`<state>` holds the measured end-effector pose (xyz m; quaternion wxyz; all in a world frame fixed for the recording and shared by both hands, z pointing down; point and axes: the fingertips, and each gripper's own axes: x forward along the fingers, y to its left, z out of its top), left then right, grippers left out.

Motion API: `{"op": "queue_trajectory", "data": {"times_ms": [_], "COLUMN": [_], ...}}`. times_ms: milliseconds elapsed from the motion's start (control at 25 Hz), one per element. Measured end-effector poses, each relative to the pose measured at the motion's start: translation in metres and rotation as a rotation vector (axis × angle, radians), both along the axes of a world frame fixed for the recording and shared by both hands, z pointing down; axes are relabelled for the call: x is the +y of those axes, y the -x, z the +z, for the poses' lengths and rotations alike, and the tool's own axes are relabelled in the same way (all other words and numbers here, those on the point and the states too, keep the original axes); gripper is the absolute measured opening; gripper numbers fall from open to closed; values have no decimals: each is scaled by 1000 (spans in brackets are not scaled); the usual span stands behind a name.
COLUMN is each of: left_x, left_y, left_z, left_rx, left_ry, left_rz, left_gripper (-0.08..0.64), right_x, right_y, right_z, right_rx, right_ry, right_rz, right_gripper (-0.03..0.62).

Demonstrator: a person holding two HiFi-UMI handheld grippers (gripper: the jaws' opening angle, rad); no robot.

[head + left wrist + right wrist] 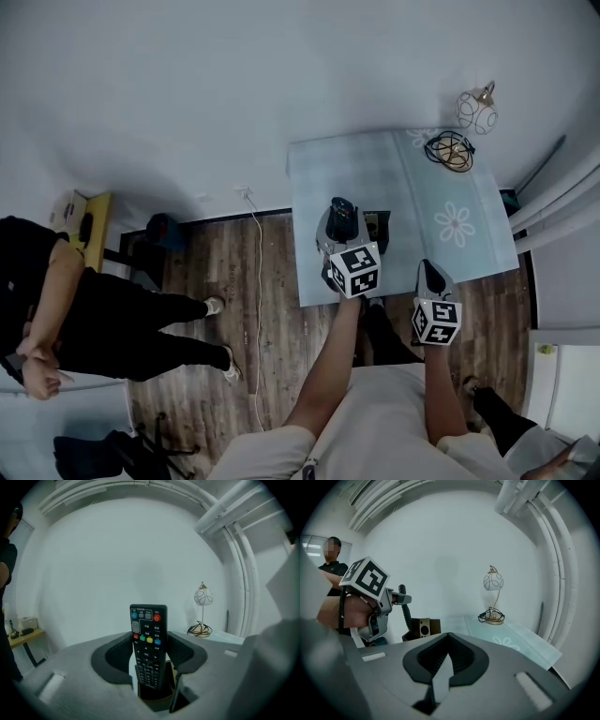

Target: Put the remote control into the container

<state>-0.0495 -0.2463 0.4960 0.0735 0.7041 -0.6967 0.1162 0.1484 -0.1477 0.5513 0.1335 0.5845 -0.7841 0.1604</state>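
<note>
1. The left gripper (149, 651) has its ribbed black fingers (119, 651) clamped on the sides of the black remote control with coloured buttons (148, 639). The remote stands upright with its power button at 12 o'clock.
2. The right gripper (448, 641) is clenched shut on nothing. In the head view it hangs at 4 o'clock from the left one, over the worktop's near edge.
3. Risk: if the left fingers let go while the remote leans, its lower end could catch the rim, topple out, or tip the light box over.
4. The small dark brown box-shaped container (156, 701) sits directly below the remote, at 6 o'clock. The remote's lower end dips into the open top. Nothing else shows inside, though the interior is dark.
5. The container stands on the pale blue flower-print worktop (403, 187). A white wire-globe lamp (203, 597) stands well apart at 2 o'clock, with a coiled black cable (450, 150) at its foot.
</note>
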Motion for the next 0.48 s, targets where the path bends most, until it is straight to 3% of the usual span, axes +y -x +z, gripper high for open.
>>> {"op": "queue_trajectory", "data": {"times_ms": [480], "left_x": [-7], "left_y": [3], "left_z": [48], "left_rx": [27], "left_ry": [77], "left_rz": [-74], "left_gripper": [229], "right_x": [-6], "right_y": [-22], "right_z": [9], "right_rx": [22], "right_ry": [24], "right_rz": [16], "right_gripper": [3]}}
